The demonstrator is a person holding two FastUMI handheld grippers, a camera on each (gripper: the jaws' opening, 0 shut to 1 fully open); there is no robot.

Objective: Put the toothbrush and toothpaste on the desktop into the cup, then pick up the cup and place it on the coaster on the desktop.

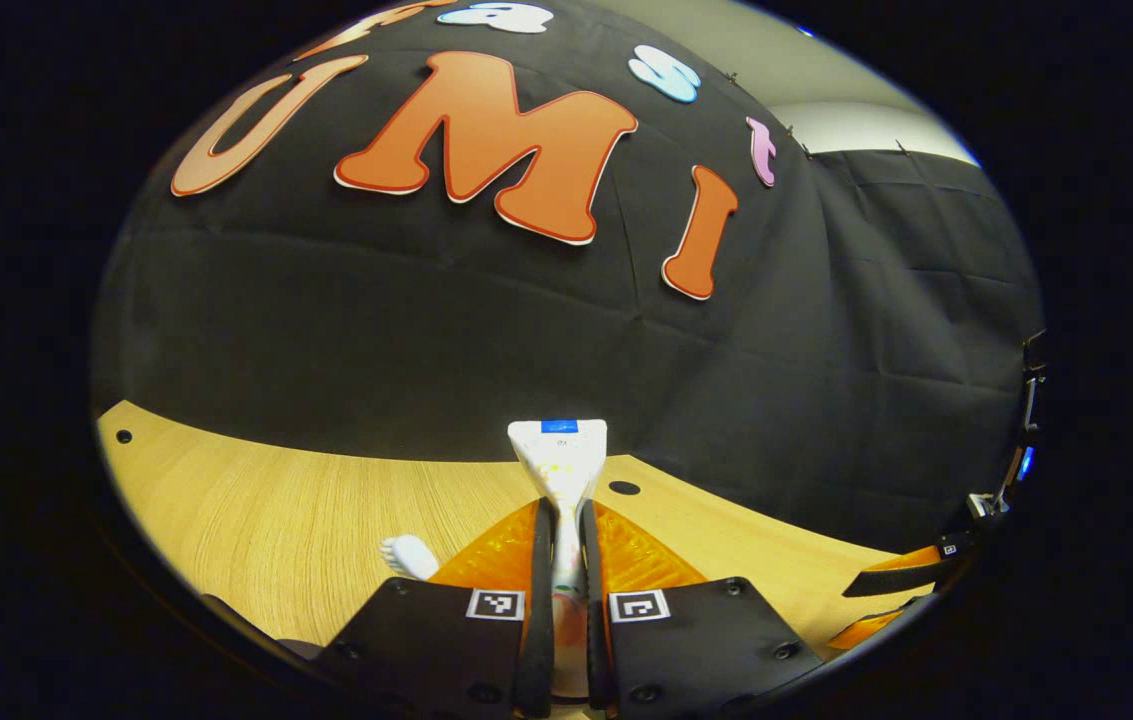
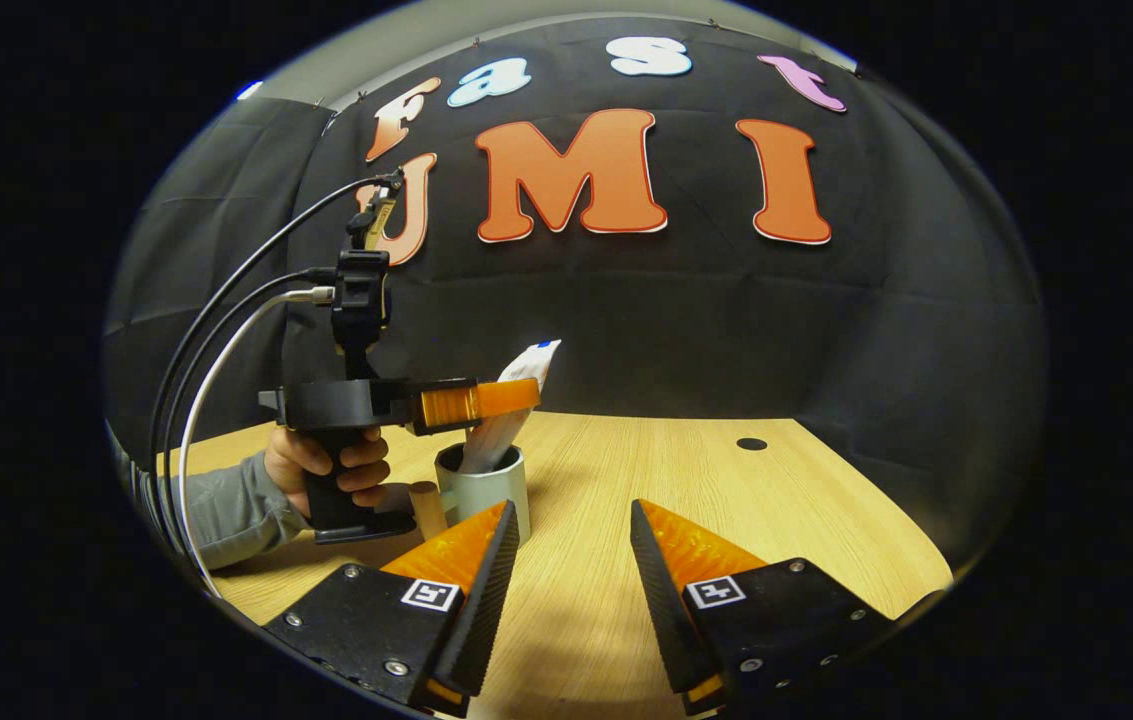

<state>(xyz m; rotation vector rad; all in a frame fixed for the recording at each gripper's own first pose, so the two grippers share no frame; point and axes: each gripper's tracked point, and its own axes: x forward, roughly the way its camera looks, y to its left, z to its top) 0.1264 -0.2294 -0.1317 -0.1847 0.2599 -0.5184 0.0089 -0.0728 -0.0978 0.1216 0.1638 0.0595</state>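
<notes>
My left jaws [image 1: 566, 560] are clenched on the toothpaste [image 1: 560, 455], its lower end already inside the cup [image 2: 482, 490] near the worktop's [image 2: 626, 470] left edge. I should lower it straight, then let go gently. My right jaws [image 2: 571, 560] stand released, empty.

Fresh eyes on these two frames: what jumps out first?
The toothpaste tube, standing tilted in the cup on the wooden desktop, with the left gripper shut on it from the side. In the left gripper view the tube rises between that gripper's fingers at bottom centre. The right gripper hovers open nearer the camera, holding nothing.
</notes>
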